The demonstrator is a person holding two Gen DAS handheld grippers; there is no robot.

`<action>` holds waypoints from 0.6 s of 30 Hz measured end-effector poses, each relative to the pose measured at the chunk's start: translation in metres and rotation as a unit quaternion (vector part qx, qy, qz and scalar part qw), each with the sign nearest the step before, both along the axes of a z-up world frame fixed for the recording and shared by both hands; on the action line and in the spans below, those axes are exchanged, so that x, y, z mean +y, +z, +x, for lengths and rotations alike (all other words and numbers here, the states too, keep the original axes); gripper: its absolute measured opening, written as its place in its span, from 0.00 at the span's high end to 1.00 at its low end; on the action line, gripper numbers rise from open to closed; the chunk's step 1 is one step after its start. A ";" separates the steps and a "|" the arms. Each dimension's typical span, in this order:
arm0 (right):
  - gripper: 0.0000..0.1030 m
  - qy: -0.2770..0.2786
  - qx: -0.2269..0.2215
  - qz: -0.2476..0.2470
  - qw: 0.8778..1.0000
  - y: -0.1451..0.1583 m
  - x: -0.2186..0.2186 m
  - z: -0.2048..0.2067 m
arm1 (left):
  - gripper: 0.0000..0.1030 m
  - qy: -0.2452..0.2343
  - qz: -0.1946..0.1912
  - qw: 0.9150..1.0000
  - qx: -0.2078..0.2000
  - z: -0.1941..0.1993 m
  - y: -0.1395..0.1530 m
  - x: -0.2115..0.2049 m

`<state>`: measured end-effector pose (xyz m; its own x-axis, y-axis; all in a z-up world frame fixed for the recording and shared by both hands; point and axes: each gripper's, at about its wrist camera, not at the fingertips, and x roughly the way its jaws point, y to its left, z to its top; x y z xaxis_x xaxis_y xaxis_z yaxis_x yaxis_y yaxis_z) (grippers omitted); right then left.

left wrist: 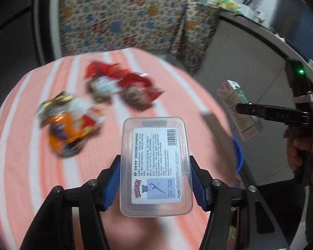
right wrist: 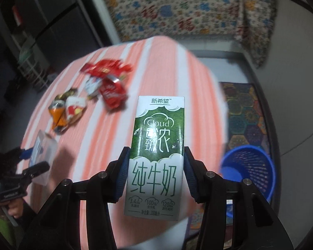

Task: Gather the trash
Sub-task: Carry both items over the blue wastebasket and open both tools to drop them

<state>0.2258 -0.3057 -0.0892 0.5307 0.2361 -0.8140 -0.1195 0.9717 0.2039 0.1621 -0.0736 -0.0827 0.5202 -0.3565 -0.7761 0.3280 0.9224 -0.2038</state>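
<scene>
Two pairs of tongs are loaded. The left tongs (left wrist: 155, 182) clamp a clear plastic box (left wrist: 156, 166) between their blue pads (left wrist: 112, 185), held above the striped orange-and-white surface (left wrist: 20, 145). Its white label carries a barcode, blocks of small Chinese print too fine to read, the pink word "KUROMI" and a little drawing of a floss pick. The right tongs (right wrist: 155, 176) grip a milk carton (right wrist: 156, 156) upright by its sides. The carton reads "新希望" at the top, "Cloud" and "致浓" on the green band, "纯牛奶" in large green characters, and lower down "3.4", "100%", "120" and "200毫升".

On the surface, well beyond both held items, lie crumpled wrappers: a red wrapper (left wrist: 123, 85) farther back and an orange wrapper (left wrist: 66, 129) nearer the left side, both blurred, so their printing cannot be read. In the right wrist view a crushed red can (right wrist: 112, 92) shows among them, its lettering smeared.

A blue mesh basket (right wrist: 248, 173) stands on the floor just beside the surface's right edge, below the carton; only an arc of its rim shows in the left view. A patterned mat (right wrist: 246, 114) lies on the floor behind it. A floral cloth (left wrist: 123, 20) with red characters covers furniture against the far wall.
</scene>
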 end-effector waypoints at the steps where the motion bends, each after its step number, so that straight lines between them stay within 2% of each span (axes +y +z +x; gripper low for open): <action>1: 0.51 -0.015 -0.002 -0.001 1.000 0.002 -0.016 -0.001 | 0.41 -0.014 -0.007 1.000 -0.003 0.004 0.003 -0.021; 9: 0.51 -0.118 0.001 -0.004 0.993 -0.014 -0.133 -0.012 | 0.41 -0.104 -0.038 0.994 -0.004 0.029 0.005 -0.164; 13: 0.51 -0.155 0.007 -0.002 0.988 -0.037 -0.178 -0.012 | 0.41 -0.135 -0.041 0.990 0.000 0.040 -0.011 -0.229; 18: 0.51 -0.182 0.020 0.014 0.983 -0.065 -0.216 -0.018 | 0.41 -0.151 -0.038 0.988 0.014 0.059 -0.043 -0.284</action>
